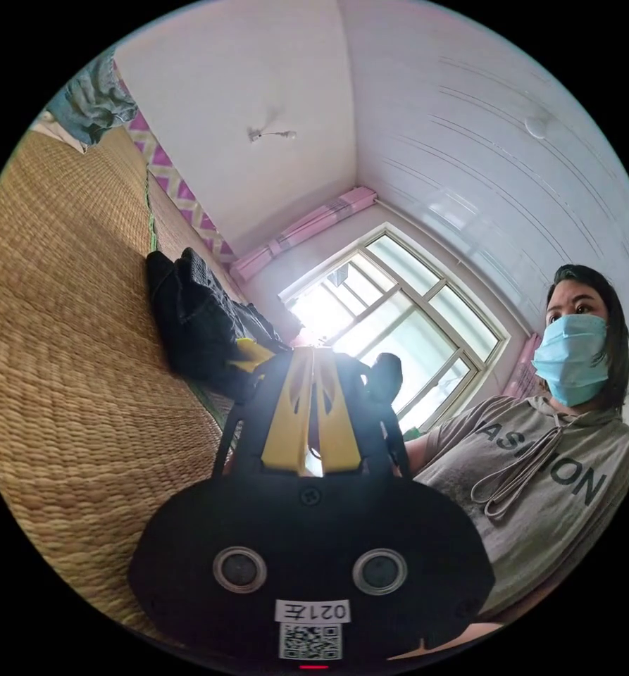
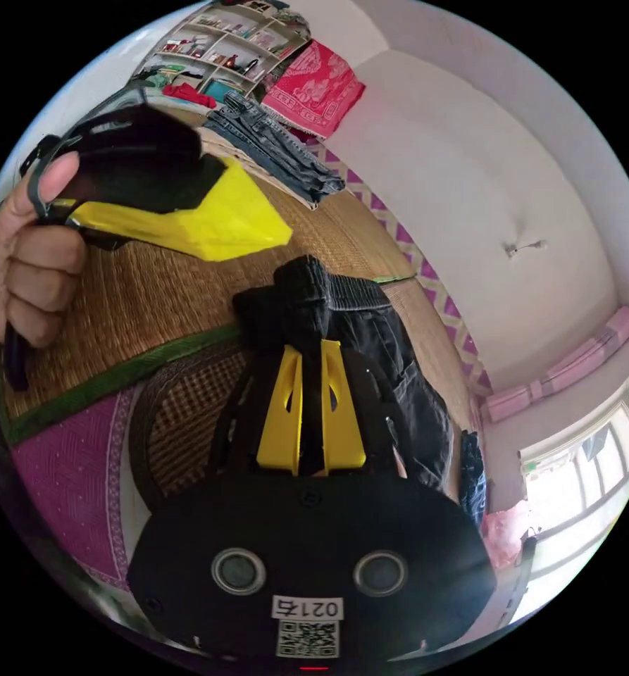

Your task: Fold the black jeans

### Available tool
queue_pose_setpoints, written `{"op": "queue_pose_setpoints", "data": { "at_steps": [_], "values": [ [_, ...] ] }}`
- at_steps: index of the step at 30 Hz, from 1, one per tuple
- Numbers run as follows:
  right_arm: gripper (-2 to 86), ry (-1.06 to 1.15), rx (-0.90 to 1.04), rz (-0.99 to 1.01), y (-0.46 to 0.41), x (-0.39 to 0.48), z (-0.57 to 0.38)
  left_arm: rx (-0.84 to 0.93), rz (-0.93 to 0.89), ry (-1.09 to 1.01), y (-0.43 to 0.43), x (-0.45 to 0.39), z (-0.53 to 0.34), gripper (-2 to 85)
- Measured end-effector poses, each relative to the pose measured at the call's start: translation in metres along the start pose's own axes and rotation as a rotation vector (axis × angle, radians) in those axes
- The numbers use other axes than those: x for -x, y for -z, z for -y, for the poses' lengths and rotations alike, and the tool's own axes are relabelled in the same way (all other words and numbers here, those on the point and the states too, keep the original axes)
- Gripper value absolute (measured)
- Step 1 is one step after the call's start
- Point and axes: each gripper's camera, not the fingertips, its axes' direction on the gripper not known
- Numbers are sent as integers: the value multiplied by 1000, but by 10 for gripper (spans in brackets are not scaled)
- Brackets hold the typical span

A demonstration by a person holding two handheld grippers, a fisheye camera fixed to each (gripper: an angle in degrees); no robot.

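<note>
- In the left gripper view, the left gripper [image 1: 313, 355] points up toward a bright window [image 1: 399, 331]. Its two yellow fingers [image 1: 289, 415] lie pressed together, with only a thin dark slit between them, and nothing shows between them.
- Those fingertips end in the air in front of the window glare, clear of the cloth.
- The black jeans [image 1: 201, 320] lie in a bunched, partly folded heap on the woven straw mat [image 1: 67, 366], behind the left gripper and toward the wall.
- A yellow finger of the other gripper [image 1: 251, 354] peeks out just beside the jeans; whether it touches the cloth I cannot tell from this view.
- A person in a grey hooded top [image 1: 539, 486] sits to one side of the left gripper.
- In the right gripper view, the right gripper [image 2: 313, 343] has its yellow fingers [image 2: 282, 412] drawn close, with a narrow dark gap running between them.
- The fingertips reach the edge of the black jeans [image 2: 370, 338], and a dark fold of cloth rises right at their tips; whether that fold is actually pinched between them I cannot tell.
- The jeans stretch away from the right gripper across the straw mat [image 2: 152, 296], waistband end near the fingertips, and reach toward the wall.
- The left gripper [image 2: 275, 236] hangs in the air above the mat, held in a hand [image 2: 25, 260], its yellow fingers closed and well clear of the jeans.
- A pair of folded blue jeans [image 2: 272, 148] lies farther off on the mat, near a red patterned cloth [image 2: 314, 88].
</note>
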Motion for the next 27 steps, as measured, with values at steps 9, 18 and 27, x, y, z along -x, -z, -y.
{"op": "queue_pose_setpoints", "data": {
  "at_steps": [9,18,27],
  "values": [
    [86,-158,-10,236,-17,-10,-101,-73,25,15,-30,-18,-4,-10],
    [90,-774,148,287,-82,-124,-413,255,545,131,-155,80,12,-10],
    [95,-965,2,388,-173,-164,-611,84,396,104,-137,78,-14,-6]
  ]
}}
